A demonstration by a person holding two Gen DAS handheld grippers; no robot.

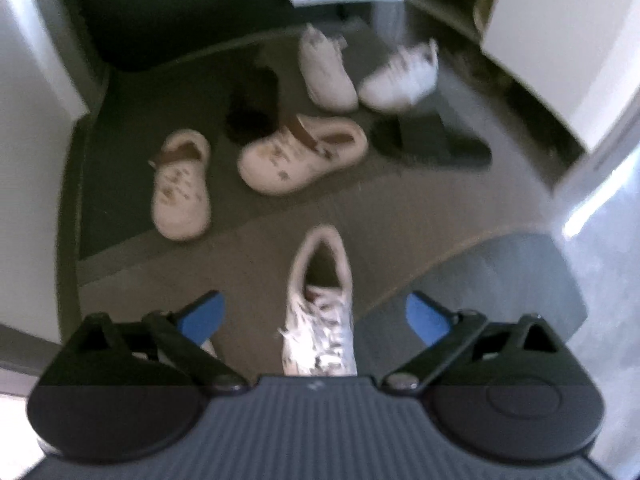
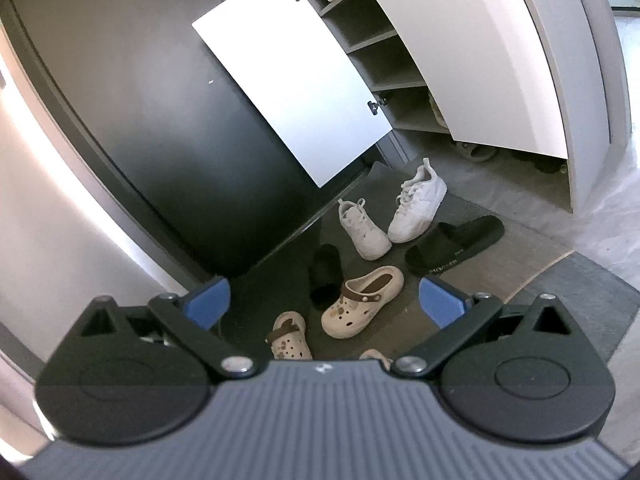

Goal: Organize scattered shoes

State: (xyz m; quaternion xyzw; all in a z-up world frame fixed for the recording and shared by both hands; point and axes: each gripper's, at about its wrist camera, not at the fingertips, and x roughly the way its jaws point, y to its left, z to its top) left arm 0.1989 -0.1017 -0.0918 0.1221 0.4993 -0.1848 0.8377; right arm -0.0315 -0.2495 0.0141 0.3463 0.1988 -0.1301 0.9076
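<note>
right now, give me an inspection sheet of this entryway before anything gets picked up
surface: grey doormat on the floor, shoes scattered across it
job's things: two white sneakers, two cream clogs, two black slides, pink-white sneaker nearest the left gripper
clutter: nothing seen
grippers: left gripper open, empty; right gripper open, empty
cables: nothing seen
surroundings: shoe cabinet with doors open, a shoe on an upper shelf; dark door behind

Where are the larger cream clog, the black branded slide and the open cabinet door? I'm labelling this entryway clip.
larger cream clog (image 2: 362, 304): right wrist view, on its holed toe.
black branded slide (image 2: 452, 250): right wrist view, on its fuzzy strap.
open cabinet door (image 2: 292, 80): right wrist view, on its white panel.
</note>
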